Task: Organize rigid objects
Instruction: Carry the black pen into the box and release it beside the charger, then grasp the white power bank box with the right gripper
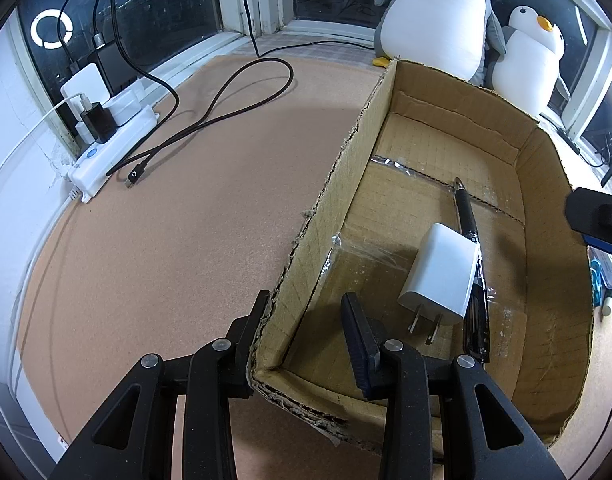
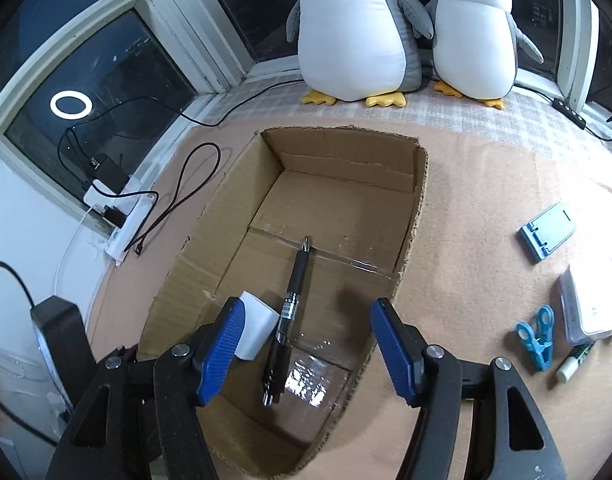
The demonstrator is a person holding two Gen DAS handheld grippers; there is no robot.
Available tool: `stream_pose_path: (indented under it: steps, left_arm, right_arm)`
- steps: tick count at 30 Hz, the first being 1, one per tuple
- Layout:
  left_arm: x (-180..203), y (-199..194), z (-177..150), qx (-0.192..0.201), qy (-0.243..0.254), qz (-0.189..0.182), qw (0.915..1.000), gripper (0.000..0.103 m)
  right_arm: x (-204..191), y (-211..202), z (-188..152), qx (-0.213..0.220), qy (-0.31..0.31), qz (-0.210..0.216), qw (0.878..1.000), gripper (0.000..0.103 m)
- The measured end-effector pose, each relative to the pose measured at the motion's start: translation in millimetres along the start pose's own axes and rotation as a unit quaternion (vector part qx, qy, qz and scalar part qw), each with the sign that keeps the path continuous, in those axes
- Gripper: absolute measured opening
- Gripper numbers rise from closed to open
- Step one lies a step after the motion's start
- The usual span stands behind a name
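Note:
An open cardboard box lies on the tan mat. Inside it are a black pen and a white plug charger, side by side and touching. My left gripper straddles the box's near left corner, with one finger outside the wall and one inside, shut on the cardboard. My right gripper hangs over the box above the pen and charger. Its blue pads stand wide apart with nothing between them, so it is open.
A white power strip with plugs and a looped black cable lie left of the box. Two plush penguins sit behind it. To its right are a blue stand, blue clips, a clear case and a small tube.

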State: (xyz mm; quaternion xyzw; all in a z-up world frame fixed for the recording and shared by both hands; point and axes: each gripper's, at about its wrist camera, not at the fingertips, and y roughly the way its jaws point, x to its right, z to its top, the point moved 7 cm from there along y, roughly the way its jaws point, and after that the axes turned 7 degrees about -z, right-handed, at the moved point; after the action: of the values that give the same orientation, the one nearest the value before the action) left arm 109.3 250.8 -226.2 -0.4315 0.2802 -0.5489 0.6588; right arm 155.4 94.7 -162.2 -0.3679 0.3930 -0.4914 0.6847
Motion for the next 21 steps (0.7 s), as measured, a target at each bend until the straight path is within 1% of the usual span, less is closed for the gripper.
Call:
stream_pose_path:
  steps: [2,3,6,11,14,16,21]
  left_arm:
    - [-0.2,0.2,0.1,0.000,0.000,-0.001,1.0000,0.038]
    - [0.3,0.0,-0.2,0.000,0.000,0.000,1.0000,0.038]
    - [0.4,-0.1,-0.3,0.000,0.000,0.000,1.0000,0.038]
    - [0.8,0.0,-0.2,0.000,0.000,0.000,1.0000,0.038]
    - [0.7,0.0,-0.3,0.000,0.000,0.000,1.0000,0.038]
    - [0.7,0.0,-0.3,0.000,0.000,0.000,1.0000,0.038]
    - [1.0,-0.1,-0.2,0.000,0.000,0.000,1.0000,0.038]
  right_arm:
    - [3.8,-5.6,0.3,0.008,-0.008,-0.019,1.000,0.062]
    - [5.8,-10.3,0.8,0.015,-0.015,-0.022,1.000,0.062]
    - [10.2,-20.1,0.6,0.020,-0.012,-0.009,1.000,0.062]
    - [32.1,-41.6,3.4,0.039,-0.010,-0.022,0.999,0.062]
    - [58.1,-49.1,2.9,0.039,-0.004,-0.046,0.998,0.062]
    - [83.0,-51.2,2.2,0.033,0.010,-0.061,0.998,0.062]
    - [150.7,-48.0,-1.6,0.002,0.052,-0.091,0.994,0.062]
